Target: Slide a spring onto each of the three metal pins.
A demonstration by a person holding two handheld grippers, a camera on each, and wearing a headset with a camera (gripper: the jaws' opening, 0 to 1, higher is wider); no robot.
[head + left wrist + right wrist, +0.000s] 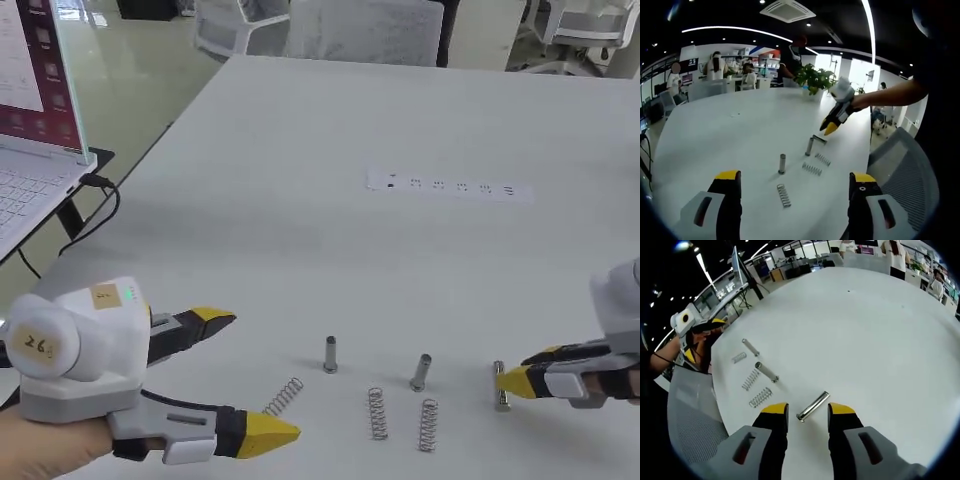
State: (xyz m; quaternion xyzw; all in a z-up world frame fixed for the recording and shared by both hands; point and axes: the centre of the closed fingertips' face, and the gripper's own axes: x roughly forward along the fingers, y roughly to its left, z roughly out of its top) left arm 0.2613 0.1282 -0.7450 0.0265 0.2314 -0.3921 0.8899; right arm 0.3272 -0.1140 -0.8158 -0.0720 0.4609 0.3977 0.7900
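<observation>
Three pins, three loose springs at the surface's 6 o'clock
Left fingers spread wide, empty, at 7 o'clock; right fingers parted loosely around the 4 o'clock pin.

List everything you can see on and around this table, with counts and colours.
Metal pins: three, silver, in a row near the table's front edge; the rightmost is just ahead of the right gripper.
Springs: three, silver, lying loose in front of the pins.
Power strip: one, white, mid-table.
Laptop: one, white, open, left of the table.
Cable: one, black, beside the laptop.
Table: one, white.
Left gripper: one, white with yellow-tipped black fingers, open, lower left.
Right gripper: one, same colours, open, right edge.
</observation>
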